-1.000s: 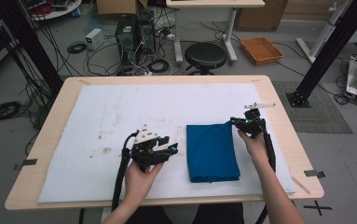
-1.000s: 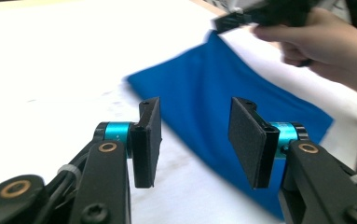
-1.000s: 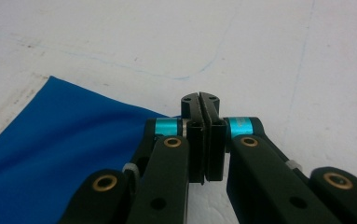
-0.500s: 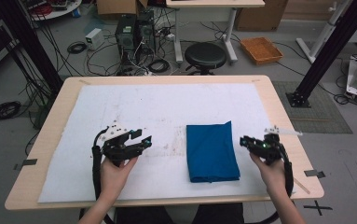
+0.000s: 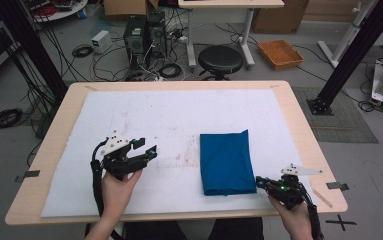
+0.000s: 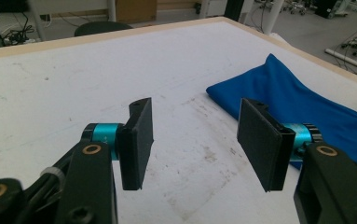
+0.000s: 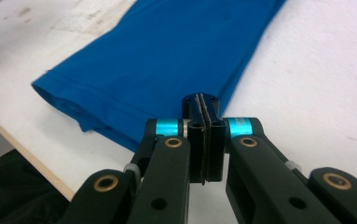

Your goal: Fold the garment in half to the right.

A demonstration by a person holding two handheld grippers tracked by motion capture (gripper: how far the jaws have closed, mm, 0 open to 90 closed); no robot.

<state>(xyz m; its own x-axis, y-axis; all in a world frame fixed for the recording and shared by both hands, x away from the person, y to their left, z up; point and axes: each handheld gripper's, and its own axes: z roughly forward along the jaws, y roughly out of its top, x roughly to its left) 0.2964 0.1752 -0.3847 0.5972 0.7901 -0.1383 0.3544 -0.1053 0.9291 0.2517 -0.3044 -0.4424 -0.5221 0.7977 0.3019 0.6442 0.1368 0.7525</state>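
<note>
Both tongs flank folded blue cloth (image 5: 227,162); right tongs (image 5: 259,181) nearest.

A black stool (image 5: 220,59) is standing beyond the table (image 5: 299,115) — an orange tray (image 5: 280,53) is lying on the floor, computer towers (image 5: 142,34) sitting nearby.

Both grippers (image 5: 149,152) (image 5: 260,182) black, teal collars, brass pivot screws, flat black pads (image 6: 137,142), grey top plates, black trailing cables.

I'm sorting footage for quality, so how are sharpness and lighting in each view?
High view: evenly lit, slightly soft, blue cloth clear. Left gripper view: open claw sharp, far floor blurred. Right gripper view: shut claw crisp, cloth well lit, no glare.
</note>
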